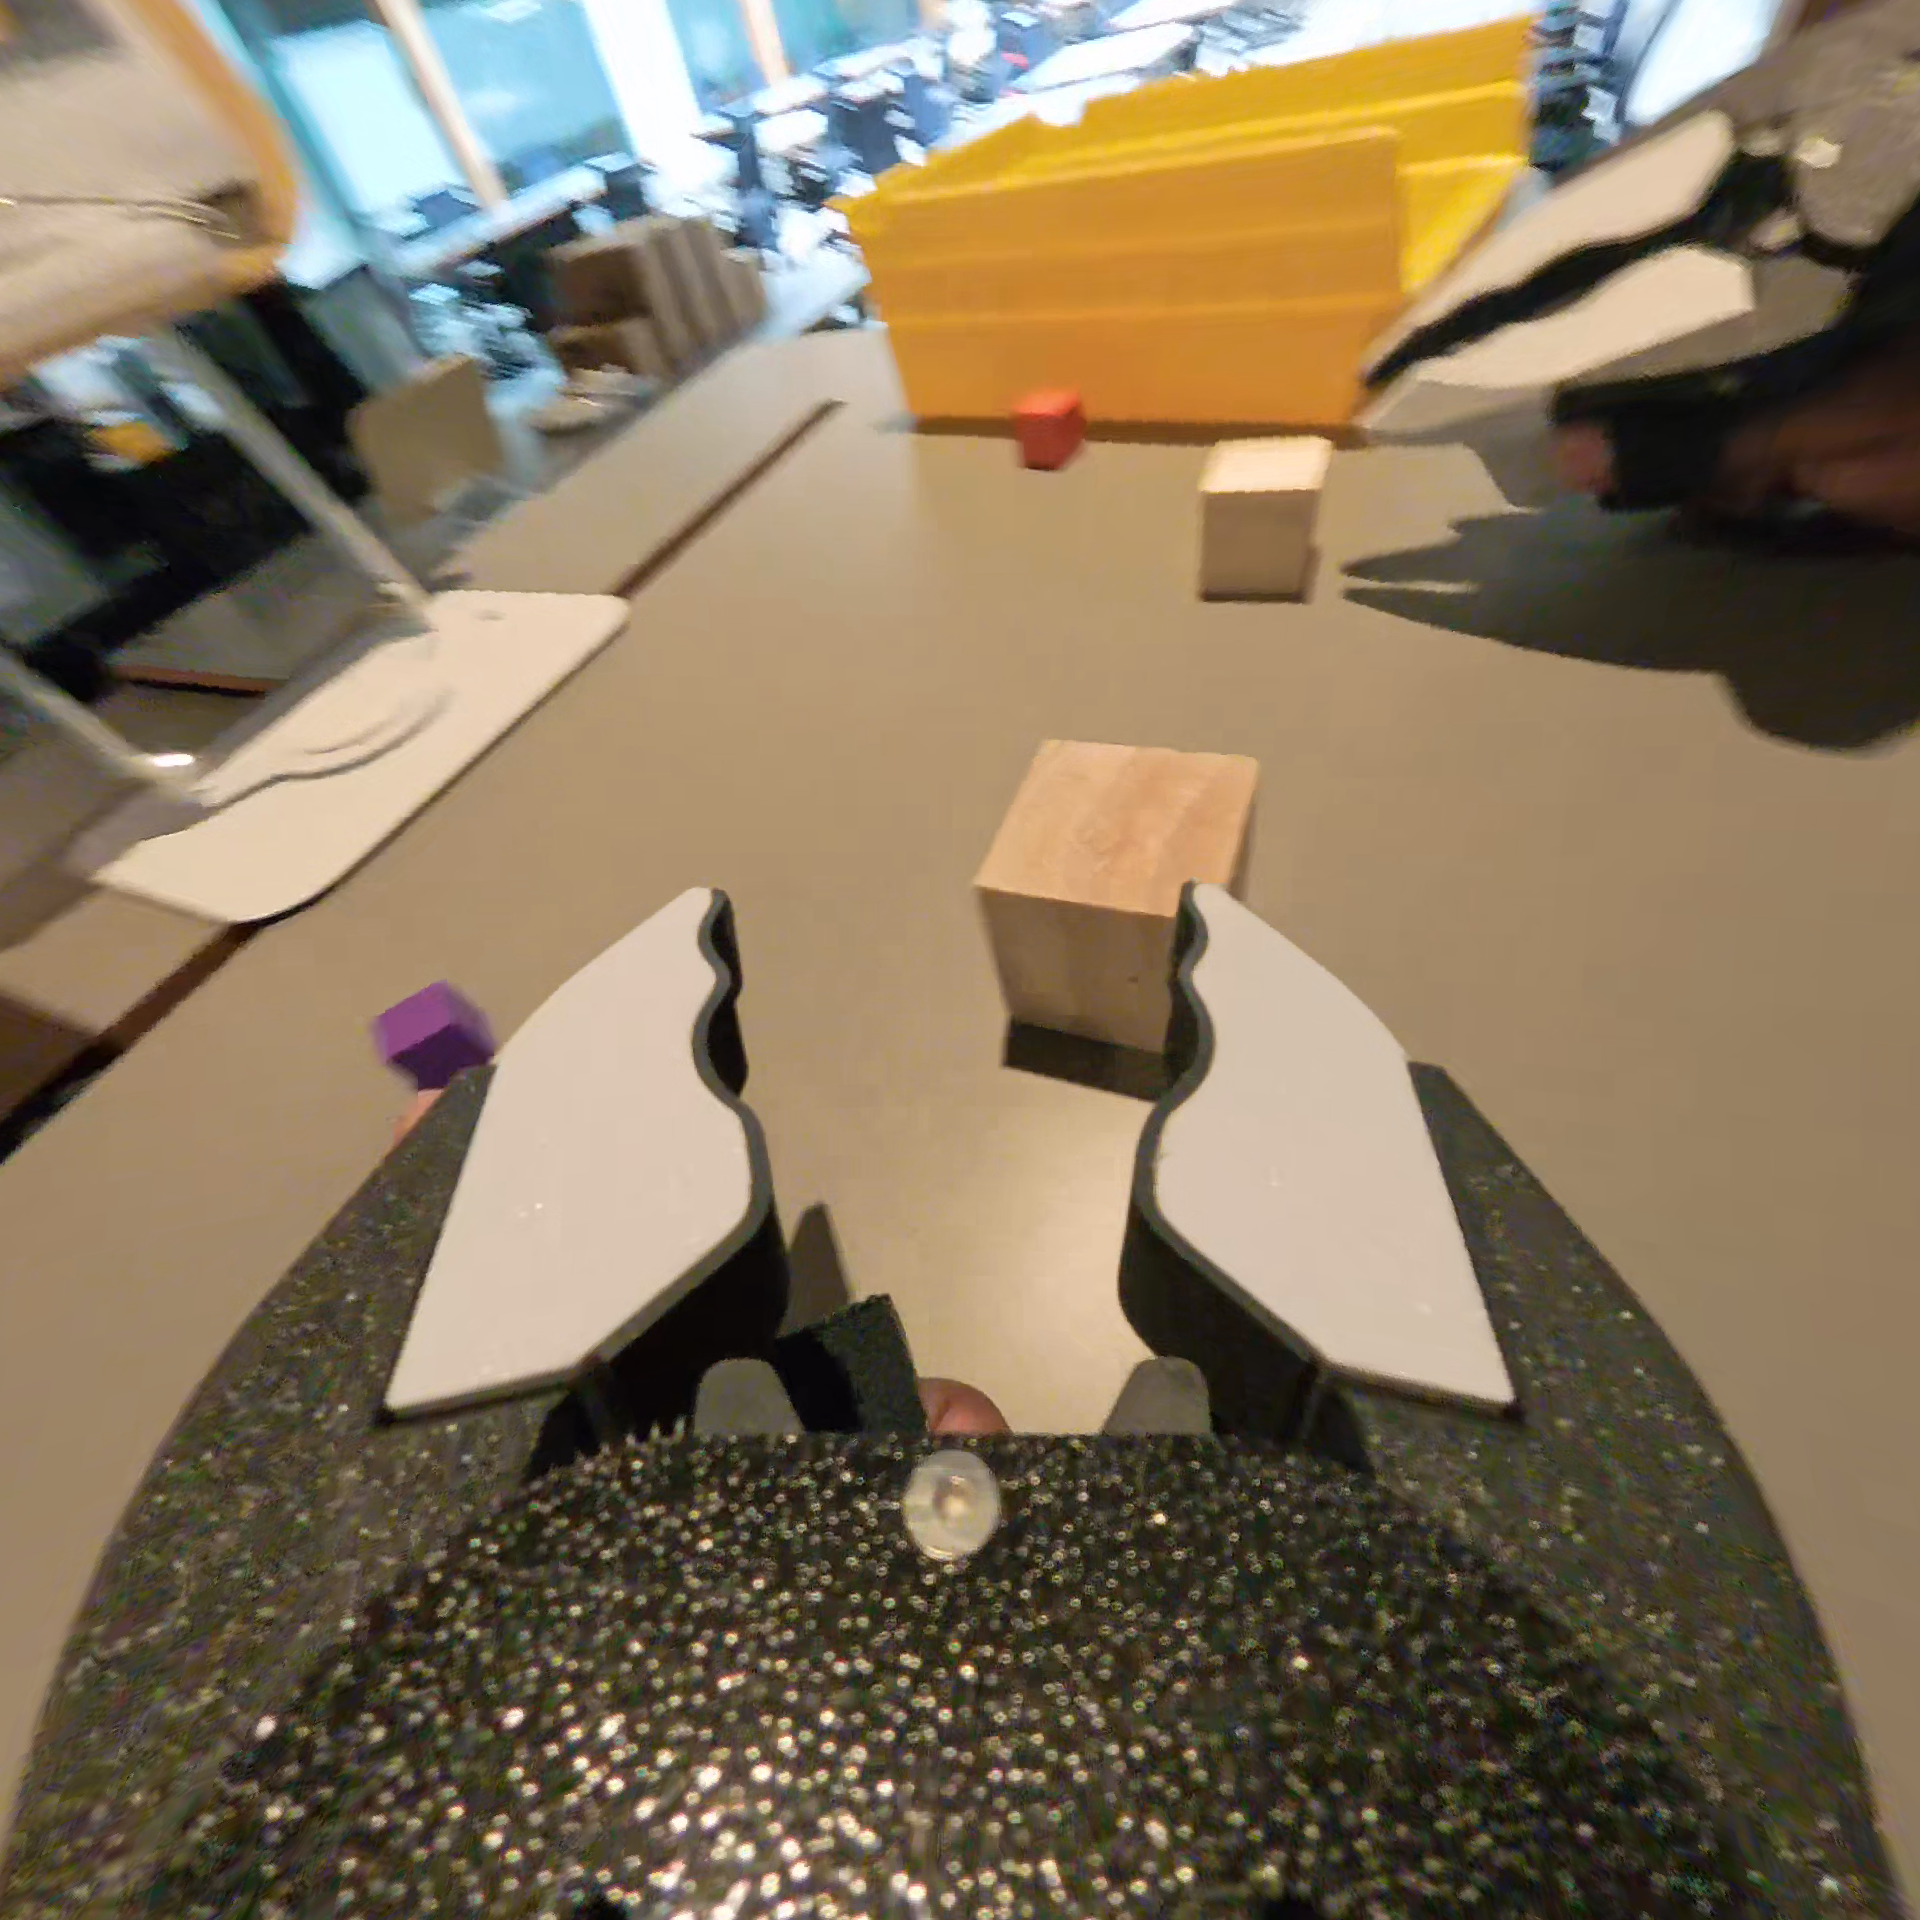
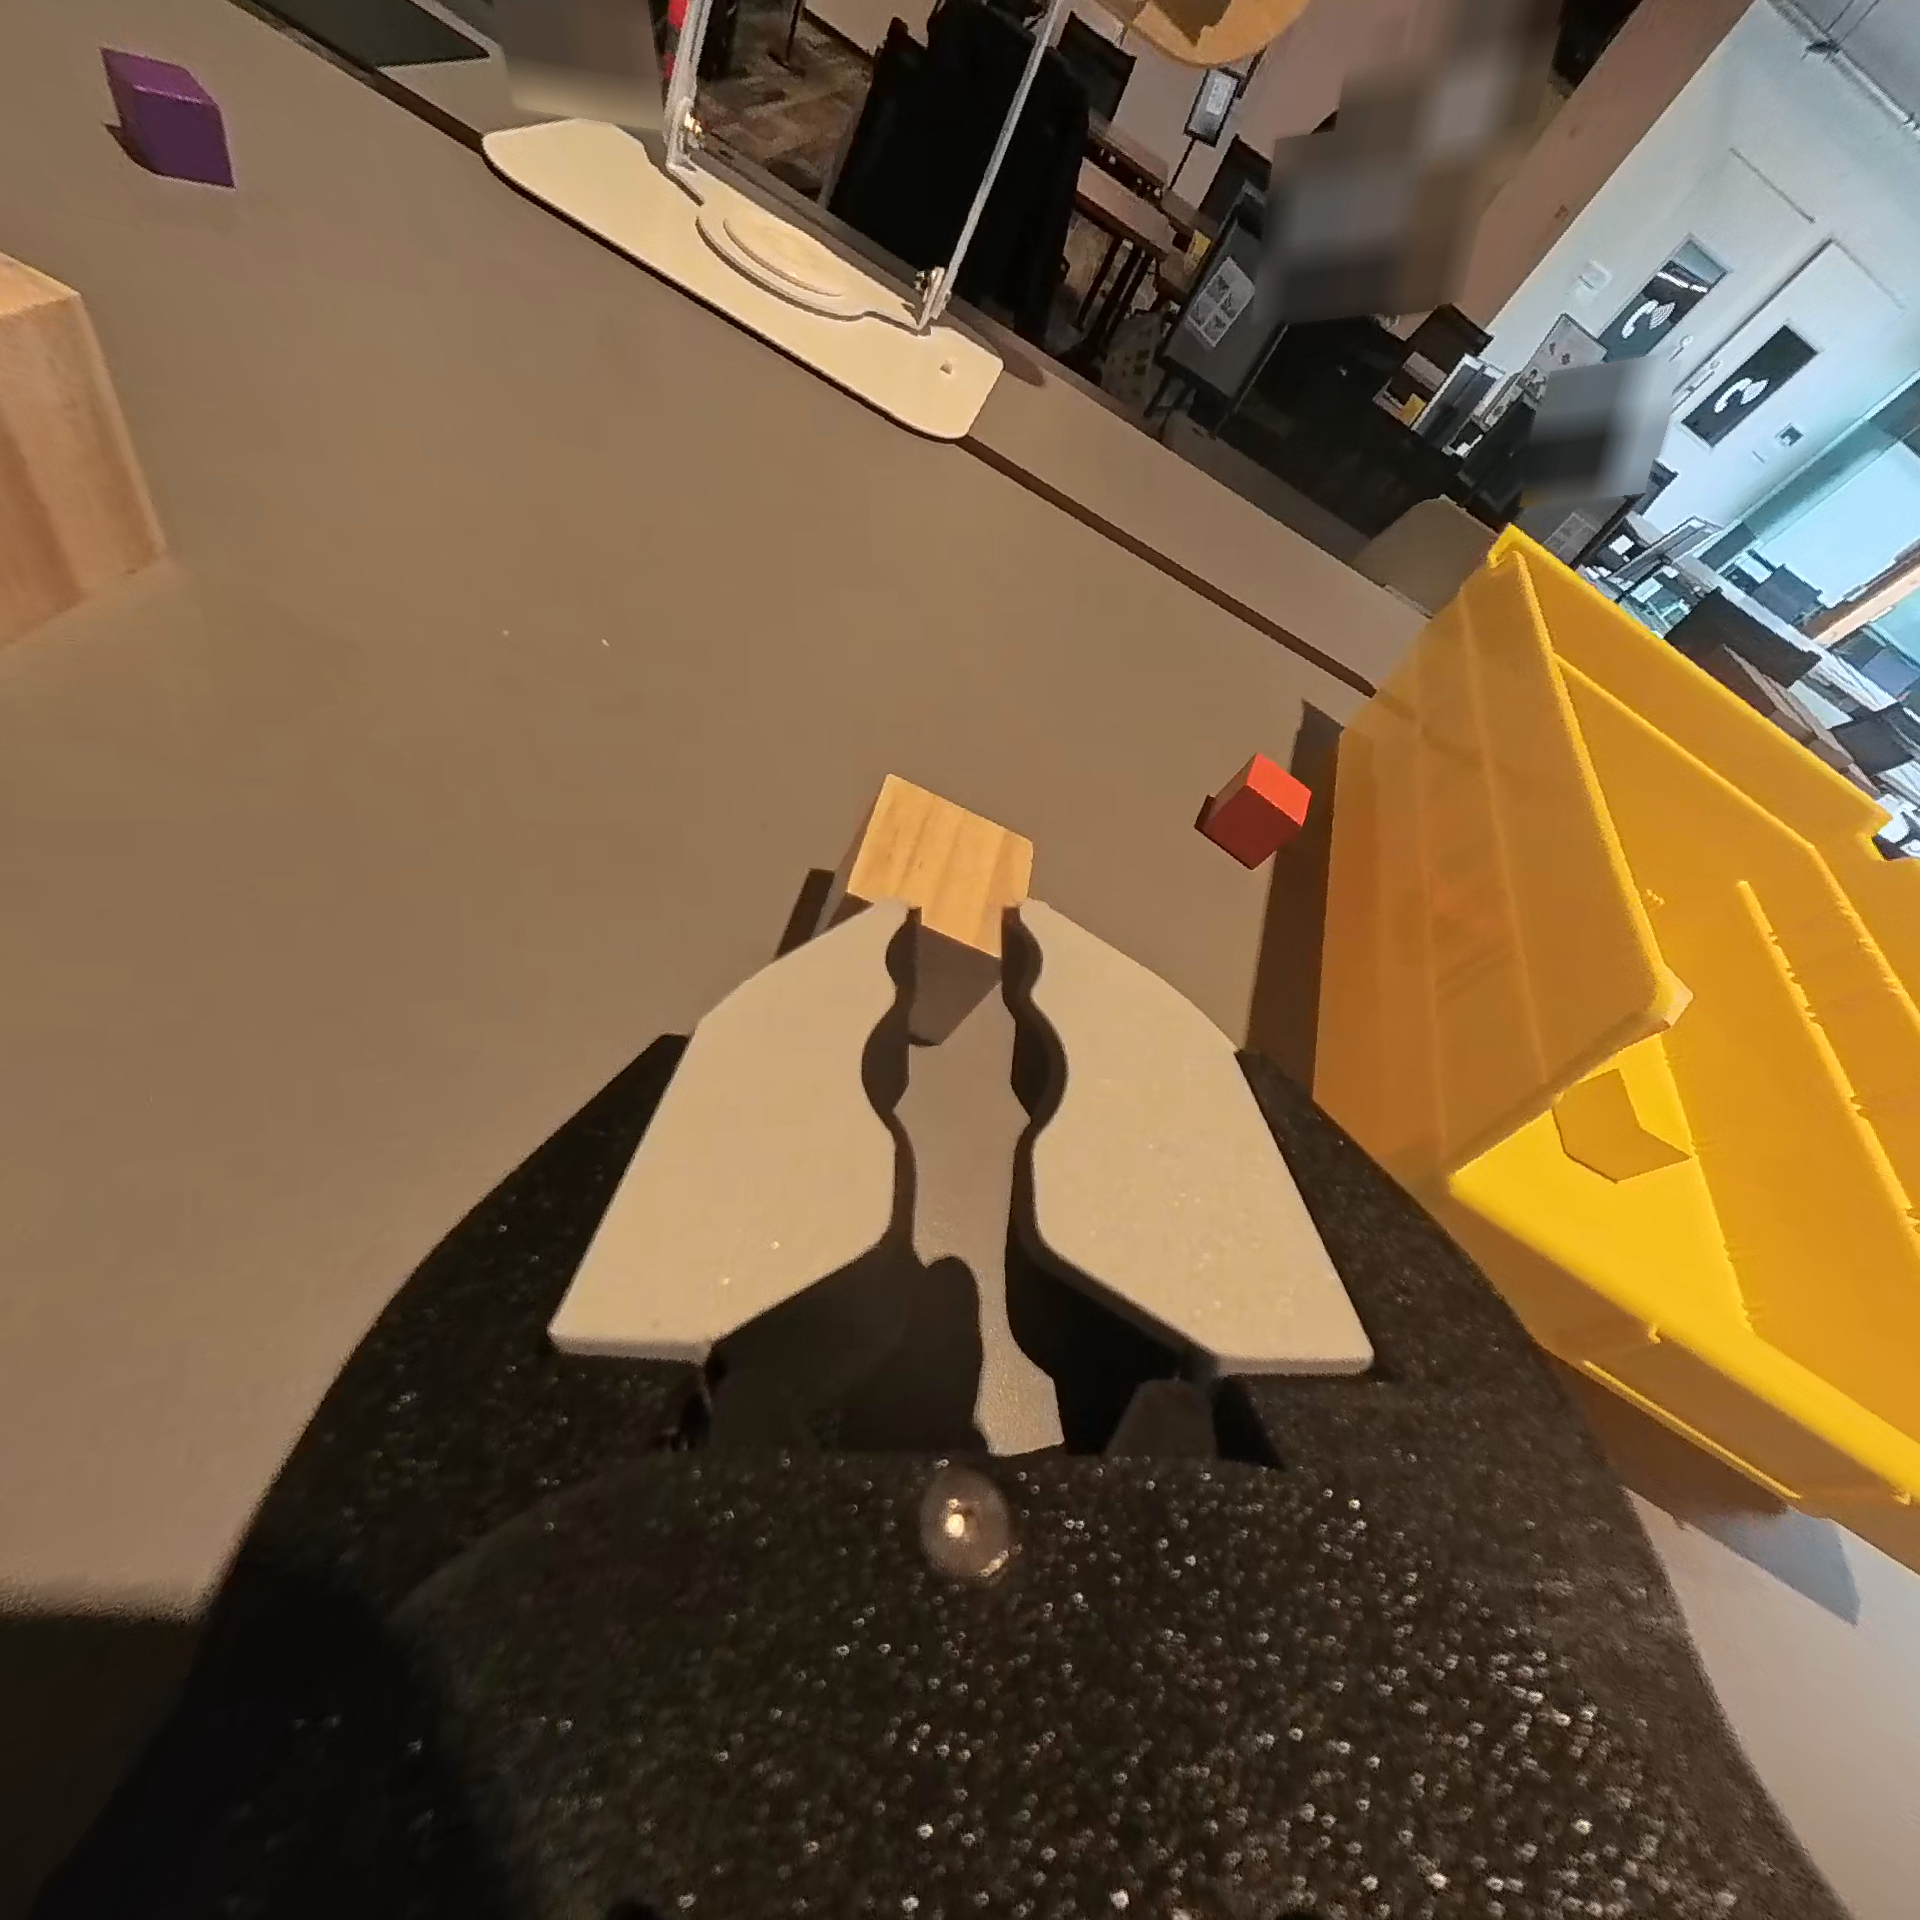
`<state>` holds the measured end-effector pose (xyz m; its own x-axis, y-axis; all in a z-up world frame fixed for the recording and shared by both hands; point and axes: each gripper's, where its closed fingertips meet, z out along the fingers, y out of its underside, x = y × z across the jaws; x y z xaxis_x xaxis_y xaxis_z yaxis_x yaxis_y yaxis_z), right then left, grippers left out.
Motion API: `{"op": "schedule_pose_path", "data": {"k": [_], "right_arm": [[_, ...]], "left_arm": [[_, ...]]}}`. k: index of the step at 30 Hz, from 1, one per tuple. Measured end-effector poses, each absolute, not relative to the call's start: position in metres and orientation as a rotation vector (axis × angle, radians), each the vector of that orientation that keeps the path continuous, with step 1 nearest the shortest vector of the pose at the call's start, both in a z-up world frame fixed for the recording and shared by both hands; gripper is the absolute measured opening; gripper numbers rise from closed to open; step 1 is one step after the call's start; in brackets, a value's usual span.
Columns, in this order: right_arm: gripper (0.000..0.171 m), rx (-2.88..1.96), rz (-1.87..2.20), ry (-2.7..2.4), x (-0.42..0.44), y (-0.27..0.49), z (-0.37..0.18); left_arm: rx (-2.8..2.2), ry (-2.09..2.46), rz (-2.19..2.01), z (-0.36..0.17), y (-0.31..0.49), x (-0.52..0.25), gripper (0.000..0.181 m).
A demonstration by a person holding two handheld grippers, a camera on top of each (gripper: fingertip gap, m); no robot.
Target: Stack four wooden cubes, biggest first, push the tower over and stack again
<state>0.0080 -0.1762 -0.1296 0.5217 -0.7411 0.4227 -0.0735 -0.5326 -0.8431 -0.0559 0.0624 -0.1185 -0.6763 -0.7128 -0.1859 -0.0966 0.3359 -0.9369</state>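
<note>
The two grey fingers (image 1: pixel 613 1122) of the left gripper (image 1: pixel 956 935) are spread wide, with only bare table between them. The large pale wooden cube (image 1: pixel 1112 883) stands just ahead of the right-hand finger and is partly covered by its tip; I cannot tell if they touch. The grey fingers (image 2: pixel 769 1143) of the right gripper (image 2: pixel 956 920) are drawn close together, and the medium pale wooden cube (image 2: pixel 940 862) sits at their tips. From the left wrist view, however, the right gripper (image 1: pixel 1382 364) appears apart from this cube (image 1: pixel 1262 514), so whether it pinches the cube I cannot tell.

All four cubes rest on the flat grey table (image 1: pixel 831 675), not stacked. The stack of yellow plastic bins (image 2: pixel 1621 1039) stands at the far side of the table. The white flat base plate with a clear stand (image 2: pixel 748 281) lies at the table edge. The small purple cube (image 1: pixel 431 1034) is beside the left gripper's left finger. The smallest, the red cube (image 2: pixel 1252 808), lies just in front of the bins, near the medium cube.
</note>
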Motion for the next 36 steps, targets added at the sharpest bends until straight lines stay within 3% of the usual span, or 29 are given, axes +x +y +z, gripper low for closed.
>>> {"op": "schedule_pose_path", "data": {"k": [6, 10, 21, 29, 32, 36], "right_arm": [[0.028, -1.914, -0.943, 0.767, 0.014, -0.182, -0.13], [0.041, -1.822, -0.669, 0.913, 0.013, -0.174, -0.131], [0.063, -1.95, -0.717, 1.066, 0.023, -0.174, -0.153], [0.065, -2.021, -0.671, 1.116, 0.027, -0.168, -0.165], [0.045, -2.039, -0.71, 1.107, 0.032, -0.165, -0.165], [0.044, -1.973, -0.702, 1.067, 0.03, -0.153, -0.154]], "left_arm": [[-0.821, 1.83, -1.341, -0.106, 0.083, -0.048, 0.07], [-0.838, 1.847, -1.302, -0.11, 0.083, -0.045, 0.069], [-0.817, 1.893, -1.24, -0.117, 0.079, -0.044, 0.066], [-0.823, 1.92, -1.154, -0.125, 0.078, -0.04, 0.066], [-0.818, 1.921, -1.132, -0.126, 0.078, -0.04, 0.066], [-0.822, 1.904, -1.132, -0.124, 0.079, -0.04, 0.064]]}}
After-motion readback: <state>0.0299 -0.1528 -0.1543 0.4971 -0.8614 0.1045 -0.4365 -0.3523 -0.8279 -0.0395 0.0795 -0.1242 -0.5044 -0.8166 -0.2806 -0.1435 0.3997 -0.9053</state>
